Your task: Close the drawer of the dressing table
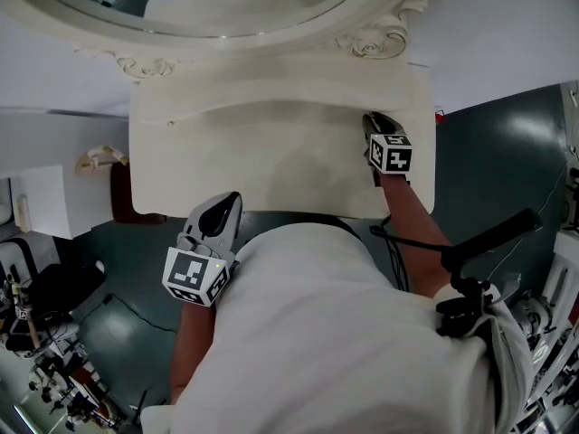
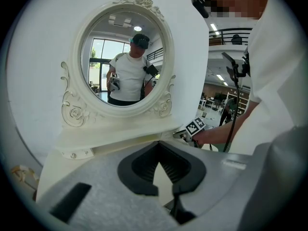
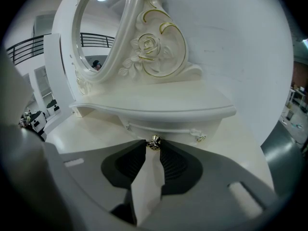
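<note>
The dressing table [image 1: 271, 152] fills the middle of the head view, its bare top reaching from the person's body to the oval mirror [image 2: 126, 64] at the back. A shallow shelf [image 3: 159, 107] runs along the foot of that mirror. The drawer [image 3: 180, 128] sits right under the shelf's lip, at the back right of the tabletop. Its curved front looks nearly or fully tucked in, and I cannot tell whether any gap is left. The right gripper [image 1: 373, 120] reaches across the top and slopes down toward that corner, probably because the drawer is set far back and low. The left gripper [image 2: 159, 154] hangs by the table's front edge, well apart from the drawer. Its jaw tips are together with nothing between them, so it seems parked out of the way, as one arm is enough for this job. In the right gripper view the small metal knob [image 3: 153, 142] stands between the right jaw tips, and they pinch it on both sides. Holding the knob would let the person push straight in and feel the drawer seat.
</note>
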Available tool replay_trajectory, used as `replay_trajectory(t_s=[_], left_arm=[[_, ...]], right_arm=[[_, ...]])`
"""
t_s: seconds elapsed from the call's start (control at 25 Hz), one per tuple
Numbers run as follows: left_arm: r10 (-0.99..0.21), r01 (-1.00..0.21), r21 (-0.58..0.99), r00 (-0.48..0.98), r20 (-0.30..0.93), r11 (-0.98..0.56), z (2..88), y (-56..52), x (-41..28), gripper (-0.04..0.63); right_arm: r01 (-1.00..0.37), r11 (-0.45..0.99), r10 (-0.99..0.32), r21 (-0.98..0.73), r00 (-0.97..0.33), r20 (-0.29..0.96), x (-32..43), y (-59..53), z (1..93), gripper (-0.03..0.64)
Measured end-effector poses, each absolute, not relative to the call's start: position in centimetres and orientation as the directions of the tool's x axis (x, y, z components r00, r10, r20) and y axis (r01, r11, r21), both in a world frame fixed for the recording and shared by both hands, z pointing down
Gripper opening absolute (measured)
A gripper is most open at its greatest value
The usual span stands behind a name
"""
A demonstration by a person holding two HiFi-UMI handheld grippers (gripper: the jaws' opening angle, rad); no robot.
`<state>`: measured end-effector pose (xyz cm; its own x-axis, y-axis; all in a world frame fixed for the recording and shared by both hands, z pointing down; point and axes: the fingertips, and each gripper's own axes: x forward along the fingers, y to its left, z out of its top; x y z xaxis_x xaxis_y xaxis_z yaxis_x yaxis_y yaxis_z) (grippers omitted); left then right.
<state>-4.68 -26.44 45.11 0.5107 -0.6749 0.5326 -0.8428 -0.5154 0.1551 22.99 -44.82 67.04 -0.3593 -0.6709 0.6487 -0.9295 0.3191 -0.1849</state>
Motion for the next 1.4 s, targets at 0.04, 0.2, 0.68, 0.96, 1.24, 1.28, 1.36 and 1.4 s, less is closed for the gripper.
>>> replay_trajectory(t_s=[0.04, 0.2, 0.68, 0.96, 1.24, 1.28, 1.36, 1.4], left_arm=[[-0.674, -0.843, 0.156, 0.511, 0.533, -0.515, 45.1, -26.4, -4.7, 0.003], [-0.673, -0.841, 0.159, 0.514, 0.531, -0.517, 45.3, -26.4, -4.8, 0.003], [-0.682, -0.847, 0.161, 0.509, 0.526, -0.507, 45.1, -25.9, -5.6, 0.003], [-0.692, -0.852, 0.158, 0.501, 0.52, -0.498, 44.9, -24.9, -6.4, 0.003], [-0.7, -0.856, 0.167, 0.499, 0.511, -0.489, 44.7, -22.4, -8.1, 0.002], [-0.7, -0.855, 0.168, 0.501, 0.509, -0.49, 44.7, -22.0, -8.3, 0.003], [-0.7, -0.853, 0.172, 0.507, 0.503, -0.493, 44.6, -21.2, -8.6, 0.003], [-0.7, -0.851, 0.174, 0.51, 0.5, -0.496, 44.6, -20.7, -8.8, 0.003]], right_arm=[[-0.93, 0.319, -0.671, -0.184, -0.359, 0.649, 23.0, -44.8, 67.1, 0.095], [-0.931, 0.317, -0.674, -0.181, -0.355, 0.648, 23.0, -45.1, 67.1, 0.095], [-0.933, 0.312, -0.678, -0.177, -0.35, 0.646, 22.9, -45.6, 67.1, 0.095], [-0.938, 0.309, -0.682, -0.155, -0.332, 0.651, 22.9, -45.7, 67.3, 0.103], [-0.947, 0.29, -0.675, -0.138, -0.304, 0.672, 22.7, -44.3, 67.5, 0.142], [-0.949, 0.286, -0.673, -0.136, -0.3, 0.676, 22.6, -43.9, 67.5, 0.144], [-0.952, 0.277, -0.669, -0.129, -0.288, 0.686, 22.6, -42.7, 67.5, 0.144], [-0.954, 0.273, -0.667, -0.127, -0.282, 0.69, 22.6, -42.0, 67.6, 0.144]])
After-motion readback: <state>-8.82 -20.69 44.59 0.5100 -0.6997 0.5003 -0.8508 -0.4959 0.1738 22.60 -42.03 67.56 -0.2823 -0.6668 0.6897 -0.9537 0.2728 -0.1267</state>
